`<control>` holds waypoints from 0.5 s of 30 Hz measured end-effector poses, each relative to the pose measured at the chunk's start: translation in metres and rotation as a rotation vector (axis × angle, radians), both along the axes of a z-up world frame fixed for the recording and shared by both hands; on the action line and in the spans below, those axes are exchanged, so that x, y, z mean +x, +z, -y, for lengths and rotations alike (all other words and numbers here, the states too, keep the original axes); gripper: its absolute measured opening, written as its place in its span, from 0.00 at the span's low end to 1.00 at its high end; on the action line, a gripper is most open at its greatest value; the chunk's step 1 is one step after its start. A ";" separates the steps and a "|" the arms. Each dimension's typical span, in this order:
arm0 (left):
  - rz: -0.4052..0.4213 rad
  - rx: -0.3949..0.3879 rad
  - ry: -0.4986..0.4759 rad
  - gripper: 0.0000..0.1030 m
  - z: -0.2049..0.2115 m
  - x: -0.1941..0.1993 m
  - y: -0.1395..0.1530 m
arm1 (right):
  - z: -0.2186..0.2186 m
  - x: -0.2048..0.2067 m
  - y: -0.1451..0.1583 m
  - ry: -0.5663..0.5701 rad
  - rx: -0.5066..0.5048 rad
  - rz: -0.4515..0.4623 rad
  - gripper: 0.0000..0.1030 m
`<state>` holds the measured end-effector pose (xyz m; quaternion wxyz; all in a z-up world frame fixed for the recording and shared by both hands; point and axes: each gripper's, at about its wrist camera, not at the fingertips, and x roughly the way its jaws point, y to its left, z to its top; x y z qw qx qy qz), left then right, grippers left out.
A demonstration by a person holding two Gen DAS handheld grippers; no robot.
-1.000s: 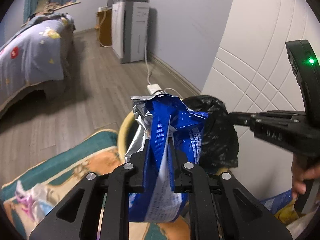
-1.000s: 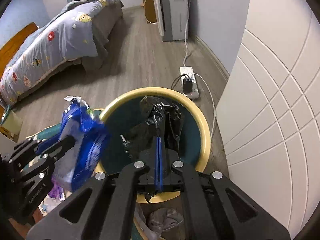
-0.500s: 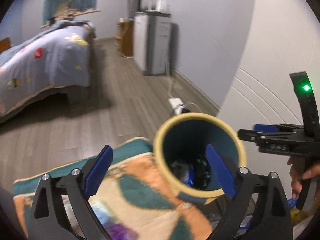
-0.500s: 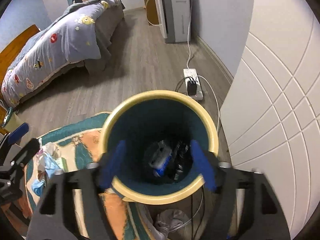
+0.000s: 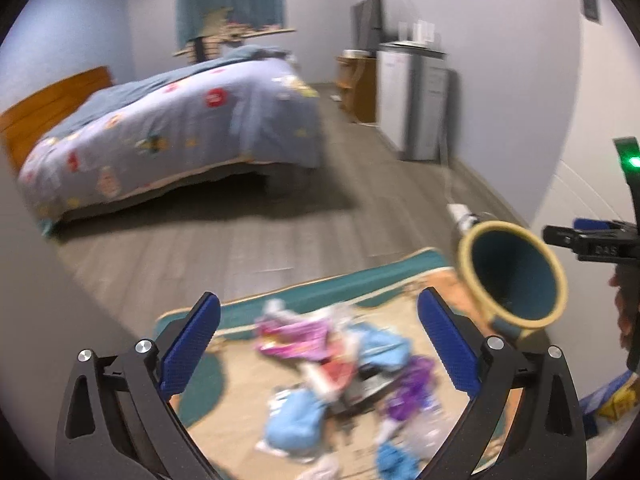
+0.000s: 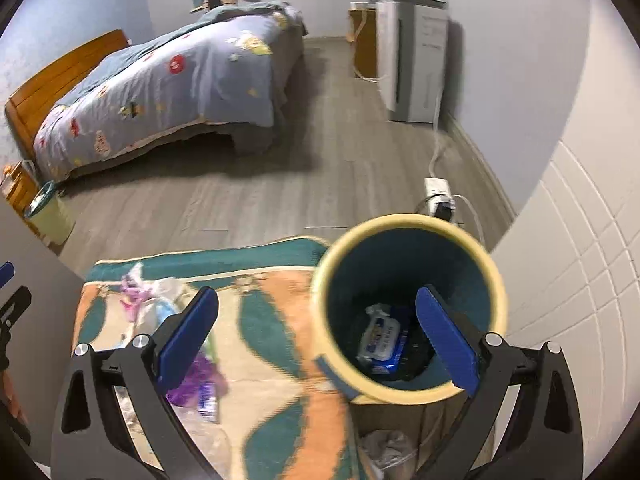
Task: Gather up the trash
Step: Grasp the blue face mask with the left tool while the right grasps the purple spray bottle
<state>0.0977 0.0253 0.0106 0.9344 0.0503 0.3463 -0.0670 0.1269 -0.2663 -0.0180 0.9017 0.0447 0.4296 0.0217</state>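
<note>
A yellow-rimmed bin with a teal inside (image 6: pixel 412 224) stands at the rug's right edge; it also shows in the left wrist view (image 5: pixel 516 320). A blue and white packet (image 6: pixel 382 340) and a black bag lie in its bottom. My right gripper (image 6: pixel 316 332) is open and empty above the bin's left rim. My left gripper (image 5: pixel 318 346) is open and empty above a pile of loose wrappers (image 5: pixel 340 364), pink, blue and purple, on the rug. Some of that pile shows in the right wrist view (image 6: pixel 160 304).
A patterned teal and orange rug (image 6: pixel 264 344) covers the floor in front. A bed (image 6: pixel 168 80) stands at the back left, a grey cabinet (image 6: pixel 412 56) at the back right. A power strip with cables (image 6: pixel 438 192) lies behind the bin. A white panelled wall (image 6: pixel 572 280) is at the right.
Both grippers opened and dropped the blue packet and the black bag into the bin. The left gripper then swung left over the pile of wrappers; the right drew back a little.
</note>
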 end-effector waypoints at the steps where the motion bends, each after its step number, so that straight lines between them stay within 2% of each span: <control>1: -0.002 -0.007 0.022 0.95 -0.009 -0.002 -0.001 | -0.008 0.000 -0.002 0.012 0.002 -0.003 0.94; 5: -0.033 -0.045 0.107 0.95 -0.053 -0.002 -0.018 | -0.044 0.002 -0.011 0.071 0.000 -0.019 0.94; 8: -0.061 -0.014 0.128 0.95 -0.066 0.000 -0.030 | -0.068 0.002 -0.027 0.113 -0.015 -0.045 0.94; 14: -0.153 -0.007 0.101 0.95 -0.077 0.006 -0.065 | -0.094 0.004 -0.070 0.156 -0.084 -0.140 0.94; 15: -0.191 -0.016 0.096 0.95 -0.076 0.008 -0.074 | -0.097 0.004 -0.077 0.157 -0.079 -0.163 0.94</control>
